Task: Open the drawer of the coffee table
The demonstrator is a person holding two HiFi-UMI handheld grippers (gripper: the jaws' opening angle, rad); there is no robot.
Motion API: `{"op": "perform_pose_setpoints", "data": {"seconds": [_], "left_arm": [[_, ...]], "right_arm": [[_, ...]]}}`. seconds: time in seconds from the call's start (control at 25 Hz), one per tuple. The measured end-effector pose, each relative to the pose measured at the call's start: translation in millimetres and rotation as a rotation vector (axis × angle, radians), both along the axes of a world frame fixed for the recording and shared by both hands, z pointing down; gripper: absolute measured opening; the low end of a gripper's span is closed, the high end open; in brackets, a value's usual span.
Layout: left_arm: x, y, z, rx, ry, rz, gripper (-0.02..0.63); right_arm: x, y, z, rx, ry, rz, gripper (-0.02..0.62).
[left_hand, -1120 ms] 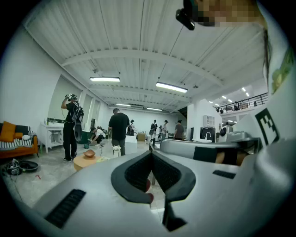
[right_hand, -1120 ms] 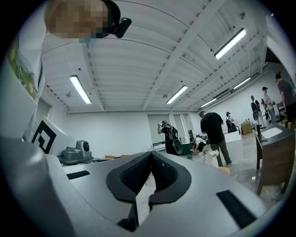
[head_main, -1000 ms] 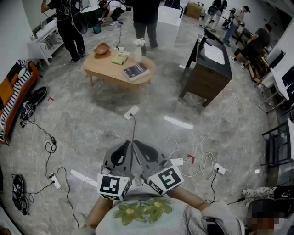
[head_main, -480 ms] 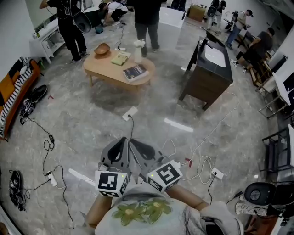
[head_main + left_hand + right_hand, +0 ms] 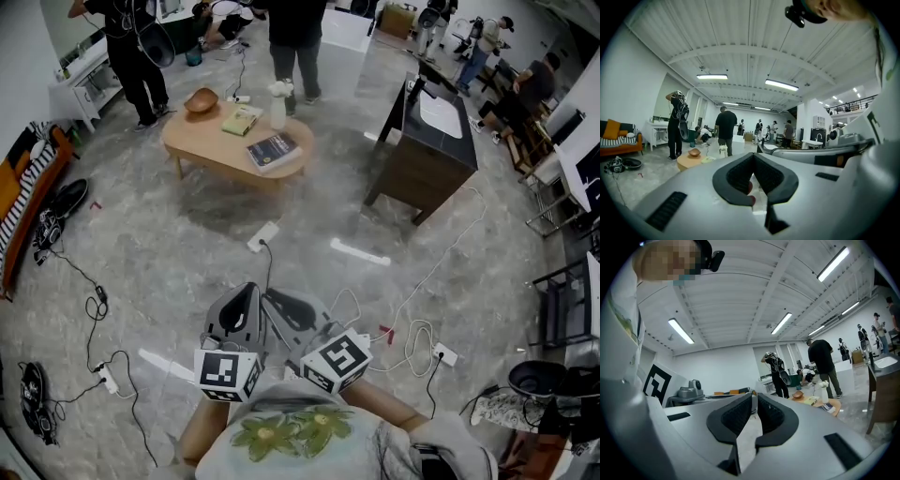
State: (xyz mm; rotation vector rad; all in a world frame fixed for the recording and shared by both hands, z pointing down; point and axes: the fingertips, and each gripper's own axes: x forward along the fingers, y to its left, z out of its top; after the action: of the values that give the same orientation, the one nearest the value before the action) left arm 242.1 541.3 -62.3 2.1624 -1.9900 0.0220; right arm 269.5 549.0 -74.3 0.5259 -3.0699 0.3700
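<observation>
one coffee table (image 5: 202, 137), two books (image 5: 274, 150) (image 5: 242, 118), one bowl (image 5: 201, 99), one vase (image 5: 278, 105), one dark cabinet (image 5: 412, 174), two claws (image 5: 255, 291) (image 5: 272, 296).

My head camera looks steeply down; the left gripper (image 5: 251, 292) and right gripper (image 5: 274, 298) cameras face forward, level. All share the distant oval light-wood coffee table (image 5: 206, 136) at my eleven o'clock.

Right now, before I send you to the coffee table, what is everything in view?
coffee table: one, light wood, ahead across the floor
bowl: one, brown, table's left end
books: two, one pale, one dark, on the table
vase: one, white, table's far edge
cabinet: one, dark with white sink, right of the table
power strip: one, white, floor before the table
people: several, mostly dark clothes, beyond the table
left hand-held gripper: one, grey, shut and empty, close in front
right hand-held gripper: one, grey, shut and empty, beside the left
</observation>
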Motion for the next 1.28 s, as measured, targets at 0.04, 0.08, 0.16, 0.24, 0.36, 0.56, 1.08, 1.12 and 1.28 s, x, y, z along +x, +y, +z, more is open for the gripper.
{"op": "perform_pose_setpoints", "data": {"seconds": [0.04,0.08,0.16,0.24,0.36,0.56,1.08,1.12,1.28], "left_arm": [[-7.0,-7.4,1.8,-0.003,0.001,0.01,0.009],[-15.1,-14.5,3.2,-0.005,0.001,0.02,0.009],[-35.7,-29.2,6.2,-0.006,0.007,0.036,0.009],[-61.7,-45.6,11.9,-0.017,0.023,0.037,0.009],[-101.1,-71.6,18.0,-0.042,0.047,0.041,0.009],[-163.9,-107.0,21.8,-0.052,0.064,0.064,0.009],[-262.6,-161.2,66.6,-0.142,0.079,0.185,0.009],[-262.5,-164.7,68.6,-0.144,0.076,0.192,0.009],[-254.4,-173.6,80.7,-0.161,0.087,0.219,0.009]], "right_arm": [[-7.1,-7.6,1.5,-0.004,0.003,0.009,0.021],[-15.2,-15.1,2.5,-0.006,0.004,0.018,0.022],[-36.2,-30.1,5.2,-0.001,0.009,0.033,0.023],[-61.5,-44.9,10.0,-0.002,0.019,0.037,0.025],[-98.0,-68.3,13.9,-0.021,0.042,0.046,0.054],[-158.7,-106.7,18.9,-0.036,0.08,0.07,0.085],[-254.3,-156.4,72.4,-0.089,0.225,0.111,0.153],[-254.6,-159.1,75.5,-0.096,0.232,0.114,0.153],[-251.1,-175.2,89.7,-0.108,0.27,0.136,0.155]]}}
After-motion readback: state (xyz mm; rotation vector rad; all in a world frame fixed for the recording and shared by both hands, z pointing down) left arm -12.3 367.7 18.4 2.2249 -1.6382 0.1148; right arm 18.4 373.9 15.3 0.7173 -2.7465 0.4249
